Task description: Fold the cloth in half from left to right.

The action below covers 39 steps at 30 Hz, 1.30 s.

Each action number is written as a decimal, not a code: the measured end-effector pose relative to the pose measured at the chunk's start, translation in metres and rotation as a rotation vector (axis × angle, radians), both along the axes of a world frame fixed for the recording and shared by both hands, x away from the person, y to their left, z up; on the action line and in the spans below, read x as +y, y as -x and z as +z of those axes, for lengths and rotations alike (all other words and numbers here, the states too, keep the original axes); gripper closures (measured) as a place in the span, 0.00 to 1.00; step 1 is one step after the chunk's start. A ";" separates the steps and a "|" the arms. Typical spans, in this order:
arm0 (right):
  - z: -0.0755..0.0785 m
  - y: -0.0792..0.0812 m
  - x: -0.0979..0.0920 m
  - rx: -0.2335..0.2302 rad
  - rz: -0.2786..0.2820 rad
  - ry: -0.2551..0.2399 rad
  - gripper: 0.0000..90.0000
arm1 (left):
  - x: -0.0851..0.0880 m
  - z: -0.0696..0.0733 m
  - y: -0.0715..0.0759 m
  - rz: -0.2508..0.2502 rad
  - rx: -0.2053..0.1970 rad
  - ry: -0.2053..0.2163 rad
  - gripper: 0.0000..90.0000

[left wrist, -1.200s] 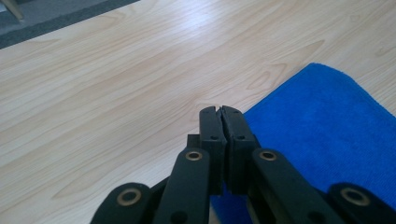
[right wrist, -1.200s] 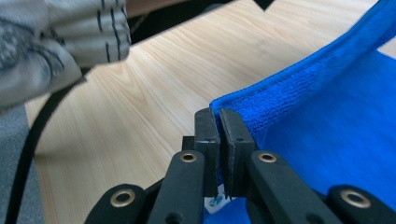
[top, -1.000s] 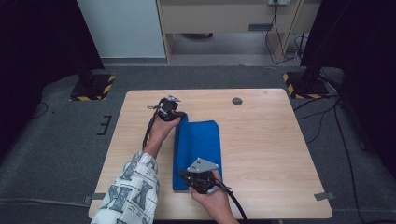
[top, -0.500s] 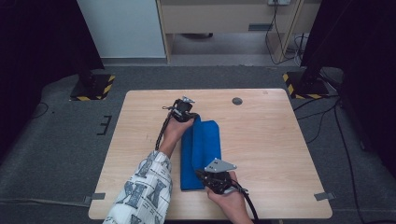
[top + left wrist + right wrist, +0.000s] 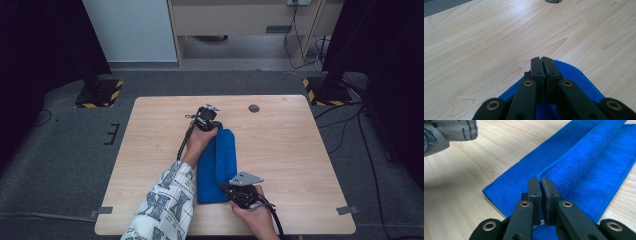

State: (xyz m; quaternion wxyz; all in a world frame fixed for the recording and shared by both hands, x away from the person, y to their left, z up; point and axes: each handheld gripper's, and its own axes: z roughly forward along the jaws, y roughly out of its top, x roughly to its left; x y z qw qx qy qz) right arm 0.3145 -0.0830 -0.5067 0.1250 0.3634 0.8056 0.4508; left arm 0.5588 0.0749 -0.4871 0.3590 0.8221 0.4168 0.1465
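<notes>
Towel lay lengthwise on the table, stretched between your two tongs, one long edge already lifted and rolled over toward the right. Your left tongs were clenched on its far corner, the blue cloth bunched right under the jaws. Your right tongs were clenched on the near edge, with the raised fold running away from their tips and the flat layer spread to either side of them. You were, I judge, mid-fold, carrying that edge across. To do it well you needed both tongs to travel level and together, so the fold stayed straight. You needed light tension along the cloth, a landing edge-on-edge, and no release before the layer lay flat.
</notes>
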 end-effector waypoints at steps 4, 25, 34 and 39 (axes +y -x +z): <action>-0.002 -0.001 -0.007 0.005 -0.011 0.005 0.96 | -0.003 -0.006 -0.001 -0.006 0.015 -0.007 0.97; -0.008 -0.006 -0.030 0.058 -0.098 0.030 0.42 | -0.009 -0.006 -0.001 0.005 -0.010 0.074 0.40; -0.006 -0.016 -0.042 0.049 -0.117 0.047 0.20 | 0.005 0.012 0.007 -0.026 -0.015 0.051 0.19; -0.001 -0.026 -0.047 0.038 -0.135 0.059 0.18 | 0.016 0.021 0.014 -0.009 -0.043 0.056 0.14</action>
